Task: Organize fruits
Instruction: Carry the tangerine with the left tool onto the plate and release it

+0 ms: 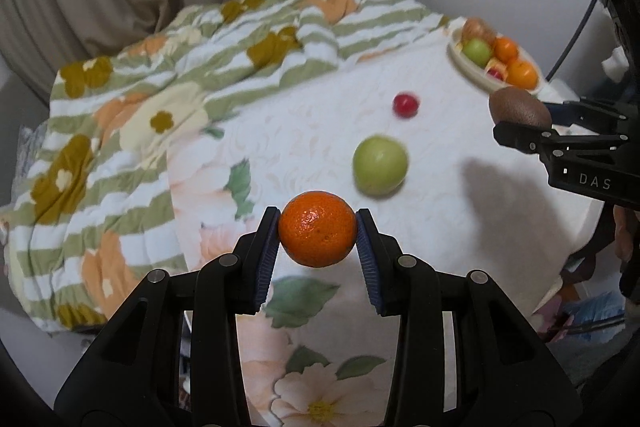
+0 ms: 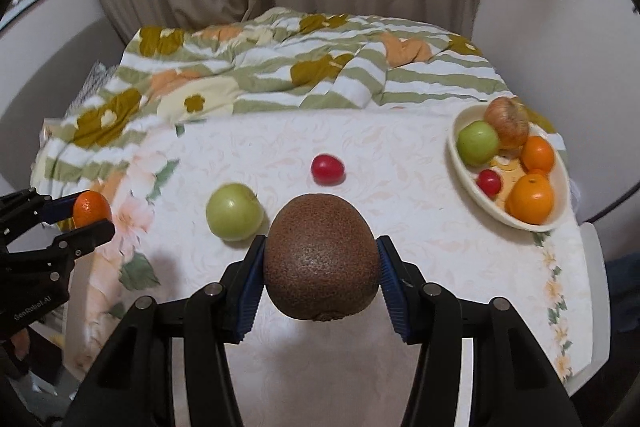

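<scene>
Right now your left gripper (image 1: 317,233) pinches the orange (image 1: 317,229); your right gripper (image 2: 321,269) clamps the kiwi (image 2: 321,261), both above the table (image 2: 400,267).

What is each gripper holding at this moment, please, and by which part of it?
The left gripper holds a small orange by its two opposite sides. The right gripper holds a kiwi, likewise pinched across its sides, clear of the table.

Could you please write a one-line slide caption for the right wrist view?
Right claw grips a kiwi above the table, with green apple, red fruit and bowl beyond.
</scene>
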Tool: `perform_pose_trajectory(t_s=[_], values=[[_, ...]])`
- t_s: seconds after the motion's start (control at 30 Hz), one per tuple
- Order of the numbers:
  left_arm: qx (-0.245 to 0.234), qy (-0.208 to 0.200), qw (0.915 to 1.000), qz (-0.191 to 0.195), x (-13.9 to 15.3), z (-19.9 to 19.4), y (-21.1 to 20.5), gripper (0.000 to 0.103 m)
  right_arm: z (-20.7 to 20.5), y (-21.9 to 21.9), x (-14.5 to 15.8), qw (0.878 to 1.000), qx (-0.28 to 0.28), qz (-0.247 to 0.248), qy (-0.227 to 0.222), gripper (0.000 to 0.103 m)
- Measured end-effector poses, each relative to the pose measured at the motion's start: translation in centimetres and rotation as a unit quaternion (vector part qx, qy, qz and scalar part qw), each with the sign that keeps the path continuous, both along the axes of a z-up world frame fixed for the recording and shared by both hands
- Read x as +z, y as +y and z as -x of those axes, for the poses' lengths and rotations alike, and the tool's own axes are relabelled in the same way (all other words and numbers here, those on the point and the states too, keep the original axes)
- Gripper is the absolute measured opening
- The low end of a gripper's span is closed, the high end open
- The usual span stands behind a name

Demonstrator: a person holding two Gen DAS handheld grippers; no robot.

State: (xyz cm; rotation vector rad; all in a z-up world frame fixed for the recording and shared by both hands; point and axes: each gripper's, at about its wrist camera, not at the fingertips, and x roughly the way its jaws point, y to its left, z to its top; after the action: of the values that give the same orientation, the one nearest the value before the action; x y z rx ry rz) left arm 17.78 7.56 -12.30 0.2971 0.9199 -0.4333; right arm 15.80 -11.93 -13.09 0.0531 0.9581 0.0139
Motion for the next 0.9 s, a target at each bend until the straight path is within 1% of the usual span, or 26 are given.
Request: perform_pose_trajectory(t_s=[0.17,0.37,0.5,0.63,0.73,0.9], values=[[-0.018,-0.034,0.9992,-0.003,2.4,0.2,-2.0,0.045,0.9,-2.0,2.7,1.0,-0.019,-0.002,-0.021,0.049],[-0.008,-0.054,0.9984,0.012,4.4,-0.1,-5.2,0.045,1.4,-6.0,4.9,0.999,-0.031,-0.003,-0.043,0.049],[0.002,-0.063,0.9978,0.017,5.3,-0.1,-8.3,0.045,1.3,-9.2,5.6,0.999,-0.023,0.001,-0.047,0.049],[0.012,-0.061,0.9977,0.027,5.6,-0.5,-12.2,0.045,1.0,-13.1,5.9,0.999,-0.012,0.006,-0.048,0.049],[0.019,-0.057,0.9973,0.041,5.7,-1.0,-15.4,0.045,0.9,-15.8,5.8,0.999,-0.004,0.012,-0.048,0.049],[0.023,-0.053,0.9972,0.047,5.3,-2.2,-21.4,0.045,0.1,-20.7,5.3,0.999,0.006,0.011,-0.044,0.049]])
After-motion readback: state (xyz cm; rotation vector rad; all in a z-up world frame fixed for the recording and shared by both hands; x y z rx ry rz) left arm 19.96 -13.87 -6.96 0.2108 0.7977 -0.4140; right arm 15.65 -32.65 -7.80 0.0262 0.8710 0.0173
